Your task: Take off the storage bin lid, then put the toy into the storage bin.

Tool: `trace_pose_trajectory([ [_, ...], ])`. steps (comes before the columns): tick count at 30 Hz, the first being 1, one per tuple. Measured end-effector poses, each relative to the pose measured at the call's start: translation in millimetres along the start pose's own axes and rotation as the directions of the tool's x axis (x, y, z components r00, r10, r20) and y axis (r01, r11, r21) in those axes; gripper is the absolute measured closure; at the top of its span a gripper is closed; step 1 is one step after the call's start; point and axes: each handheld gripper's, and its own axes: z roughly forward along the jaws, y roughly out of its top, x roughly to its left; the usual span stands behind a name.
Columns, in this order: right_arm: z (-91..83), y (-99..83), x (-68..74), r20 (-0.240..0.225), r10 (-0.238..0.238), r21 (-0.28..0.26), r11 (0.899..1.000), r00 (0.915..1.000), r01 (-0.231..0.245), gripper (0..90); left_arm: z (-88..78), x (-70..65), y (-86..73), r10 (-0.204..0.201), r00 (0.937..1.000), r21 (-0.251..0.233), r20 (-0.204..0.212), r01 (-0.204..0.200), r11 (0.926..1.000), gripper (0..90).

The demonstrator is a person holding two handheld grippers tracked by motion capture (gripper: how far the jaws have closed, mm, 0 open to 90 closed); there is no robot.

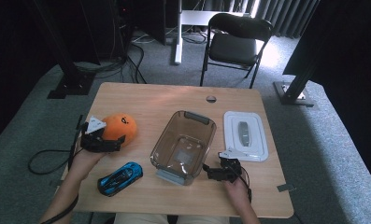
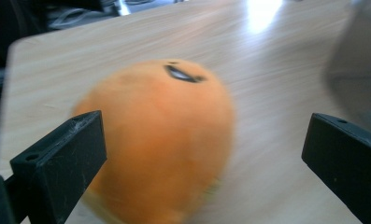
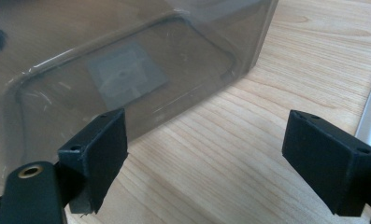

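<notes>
Left claw gapes wide around the orange ball, gripping nothing; closing off-centre could roll it away. Right claw hangs open, empty.

We count one orange plush ball on the table, and we see it again, blurred, in the left gripper view, where the dark mark on it may be a printed face. There is one blue toy car. We count one clear plastic box and one white lid. Two grippers are at work: the left gripper and the right gripper, each with two black jaws. Behind the table stands one black folding chair. The table top has one small round cable hole.
</notes>
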Motion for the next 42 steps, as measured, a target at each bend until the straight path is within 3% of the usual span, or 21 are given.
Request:
trace_pose_trajectory([
  [1, 0.0, 0.0, 0.0, 0.0, 0.0, 0.0, 1.0, 1.0, 0.0, 13.9, 3.0, 3.2, 1.7, 0.012, 0.9998, 0.01, -0.017, -0.012, 0.9999, 0.6],
  [2, 0.0, -0.2, 0.0, -0.001, 0.0, 0.001, 1.0, 1.0, 0.0, 13.9, 7.9, 12.8, 4.7, -0.004, 0.9998, 0.017, -0.02, 0.004, 0.9998, 0.6],
  [3, 0.0, -0.2, 0.0, -0.001, 0.0, 0.001, 1.0, 1.0, 0.0, 13.9, 7.9, 12.8, 4.7, -0.004, 0.9998, 0.017, -0.02, 0.004, 0.9998, 0.6],
  [5, 0.2, -0.3, 0.4, 0.0, -0.003, 0.003, 1.0, 1.0, 0.003, 13.9, 16.5, 29.0, 5.6, -0.055, 0.9985, 0.032, 0.001, 0.055, 0.9979, 0.7],
  [8, 0.4, -0.2, 0.0, -0.004, 0.0, 0.005, 1.0, 1.0, 0.0, 13.9, 23.8, 37.1, 3.3, -0.082, 0.9965, 0.054, 0.018, 0.081, 0.9952, 1.3],
  [13, 0.5, 0.3, -0.5, -0.007, 0.002, 0.005, 1.0, 1.0, -0.002, 13.9, 44.2, 45.9, -5.6, -0.082, 0.9966, 0.131, 0.009, 0.08, 0.9881, 1.3],
  [15, 0.4, 0.5, -0.9, -0.01, 0.003, 0.007, 1.0, 0.9999, -0.003, 13.9, 47.9, 48.7, -8.1, -0.095, 0.995, 0.134, 0.03, 0.091, 0.9869, 1.2],
  [18, 0.4, 1.2, -1.3, -0.012, 0.004, 0.009, 1.0, 0.9999, -0.004, 13.9, 50.3, 49.1, -9.4, -0.09, 0.9955, 0.135, 0.03, 0.085, 0.9872, 1.4],
  [20, 0.7, 1.5, -1.1, -0.011, 0.004, 0.008, 1.0, 0.9999, -0.003, 13.9, 57.0, 48.9, -13.2, -0.087, 0.9961, 0.188, 0.016, 0.083, 0.9786, 5.2],
  [21, 1.0, 1.6, -0.7, -0.012, 0.004, 0.008, 1.0, 0.9999, -0.004, 13.9, 58.6, 47.8, -15.1, -0.083, 0.9961, 0.198, 0.029, 0.076, 0.9772, 7.7],
  [26, 1.9, 3.1, 1.0, -0.015, -0.003, 0.011, 1.0, 0.9999, 0.003, 13.9, 57.0, 44.1, -15.4, -0.083, 0.9964, 0.213, 0.015, 0.078, 0.974, 29.3],
  [30, 2.3, 4.0, 1.2, -0.021, 0.0, 0.012, 1.0, 0.9998, 0.0, 13.9, 52.8, 41.2, -14.4, -0.07, 0.9971, 0.198, 0.027, 0.064, 0.978, 52.9],
  [32, 2.4, 4.7, 1.6, -0.022, -0.001, 0.012, 1.0, 0.9998, 0.001, 13.9, 49.3, 40.3, -14.3, -0.05, 0.9978, 0.183, 0.044, 0.041, 0.9822, 58.8],
  [39, 5.9, 7.6, 2.4, -0.035, 0.002, 0.013, 1.0, 0.9994, -0.002, 13.9, 37.9, 39.0, -7.7, -0.064, 0.9955, 0.15, 0.069, 0.053, 0.9872, 66.1],
  [42, 8.4, 9.5, 3.4, -0.041, 0.005, 0.011, 1.0, 0.9992, -0.004, 13.9, 31.6, 33.4, -1.7, -0.04, 0.9961, 0.133, 0.079, 0.03, 0.9906, 67.5],
])
